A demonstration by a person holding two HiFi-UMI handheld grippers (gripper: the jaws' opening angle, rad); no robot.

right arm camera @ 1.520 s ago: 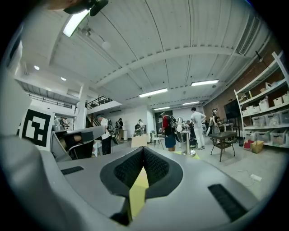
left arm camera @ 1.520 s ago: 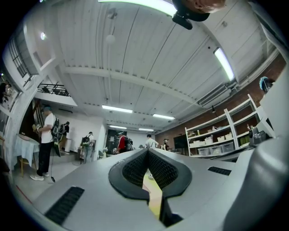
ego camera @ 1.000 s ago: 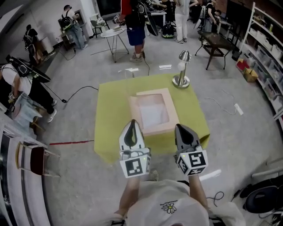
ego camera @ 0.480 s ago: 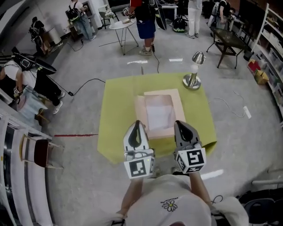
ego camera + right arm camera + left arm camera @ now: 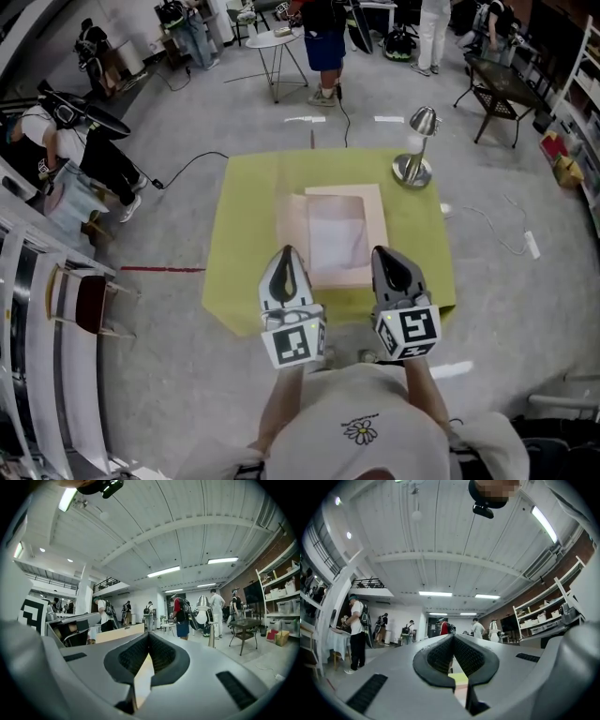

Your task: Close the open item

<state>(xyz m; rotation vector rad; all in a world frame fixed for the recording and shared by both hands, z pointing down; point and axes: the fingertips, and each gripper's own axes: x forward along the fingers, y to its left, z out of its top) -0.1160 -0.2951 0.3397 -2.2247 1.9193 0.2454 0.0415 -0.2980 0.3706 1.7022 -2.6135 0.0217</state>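
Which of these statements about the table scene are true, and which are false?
1. The box lies on a green table. True.
2. The lamp stands at the table's near left corner. False: it stands at the far right corner.
3. The jaws of the left gripper and the right gripper are together. True.
4. The left gripper grips the box. False: nothing is between its jaws.
5. The lamp stands inside the box. False: it stands on the table, apart from the box.
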